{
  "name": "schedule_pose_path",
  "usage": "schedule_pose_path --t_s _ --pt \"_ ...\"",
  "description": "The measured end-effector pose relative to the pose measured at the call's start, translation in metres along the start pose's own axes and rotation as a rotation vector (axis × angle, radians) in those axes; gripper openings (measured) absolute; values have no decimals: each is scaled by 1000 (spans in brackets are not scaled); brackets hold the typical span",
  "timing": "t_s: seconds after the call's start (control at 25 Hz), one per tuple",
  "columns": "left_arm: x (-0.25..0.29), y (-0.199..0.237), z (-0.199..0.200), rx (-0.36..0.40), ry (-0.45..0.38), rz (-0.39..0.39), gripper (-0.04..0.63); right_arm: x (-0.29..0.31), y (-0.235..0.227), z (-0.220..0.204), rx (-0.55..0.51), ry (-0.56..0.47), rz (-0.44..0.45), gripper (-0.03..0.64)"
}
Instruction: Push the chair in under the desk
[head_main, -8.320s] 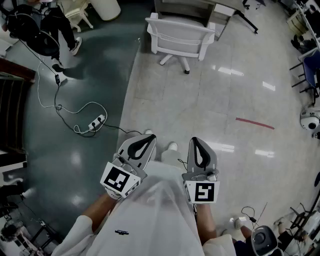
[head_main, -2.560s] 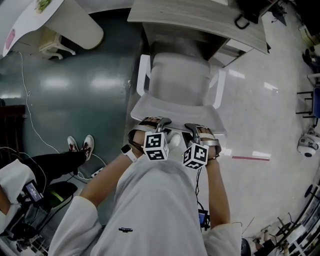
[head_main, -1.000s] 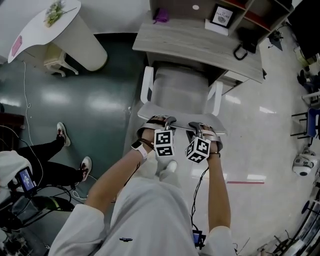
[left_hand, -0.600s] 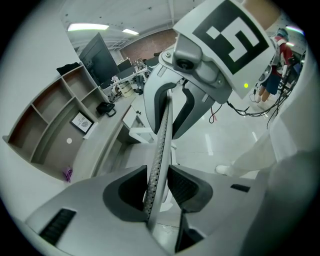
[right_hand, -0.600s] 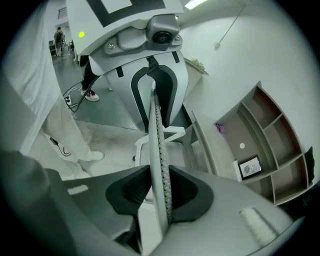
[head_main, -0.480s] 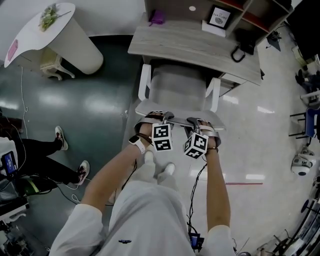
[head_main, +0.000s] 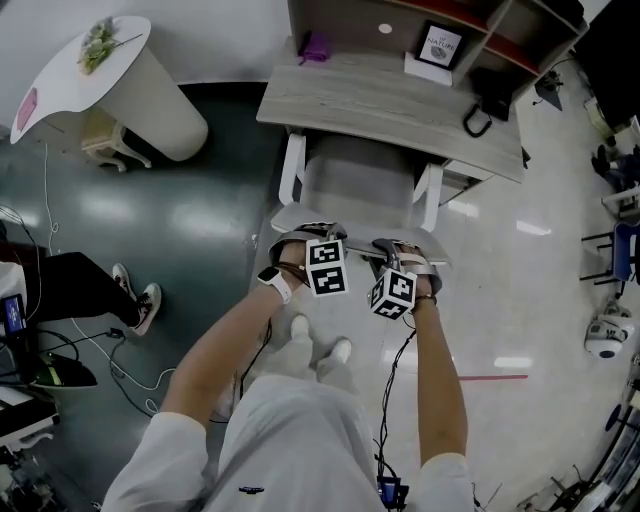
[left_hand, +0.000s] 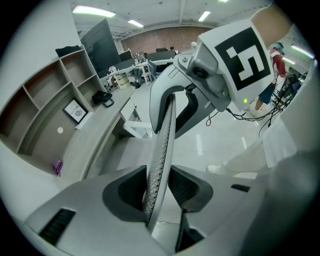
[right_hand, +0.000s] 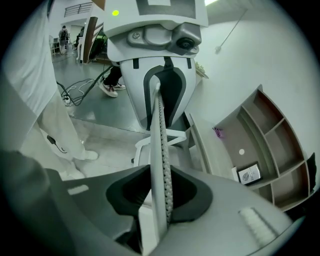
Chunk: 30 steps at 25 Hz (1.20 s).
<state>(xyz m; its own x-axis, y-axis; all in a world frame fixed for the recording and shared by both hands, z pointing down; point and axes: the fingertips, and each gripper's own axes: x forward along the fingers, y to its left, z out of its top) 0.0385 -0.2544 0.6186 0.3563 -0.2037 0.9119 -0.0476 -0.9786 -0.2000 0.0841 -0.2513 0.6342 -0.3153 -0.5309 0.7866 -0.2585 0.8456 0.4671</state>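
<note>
Before the desk (head_main: 390, 100), pale floor (head_main: 500, 300) gleams.

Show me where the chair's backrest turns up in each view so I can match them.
Head view: the backrest is the pale strip across the centre, nearer than the desk.
Left gripper view: its thin perforated edge rises at centre from between the jaws.
Right gripper view: the same edge, upright at centre between the jaws.
Shared landmark: the framed card on the desk's shelves.

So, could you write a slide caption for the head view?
The left gripper and right gripper clamp the backrest of the white chair, its seat partly under the wooden desk.
</note>
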Motion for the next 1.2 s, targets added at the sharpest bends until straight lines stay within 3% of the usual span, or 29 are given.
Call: schedule_pose_path --t_s 0.24,1.2 --pt "5 22 3 9 -7 28 140 18 -18 -6 -23 33 0 71" --pt "22 116 12 18 -29 113 156 61 -104 -8 -79 36 -88 71"
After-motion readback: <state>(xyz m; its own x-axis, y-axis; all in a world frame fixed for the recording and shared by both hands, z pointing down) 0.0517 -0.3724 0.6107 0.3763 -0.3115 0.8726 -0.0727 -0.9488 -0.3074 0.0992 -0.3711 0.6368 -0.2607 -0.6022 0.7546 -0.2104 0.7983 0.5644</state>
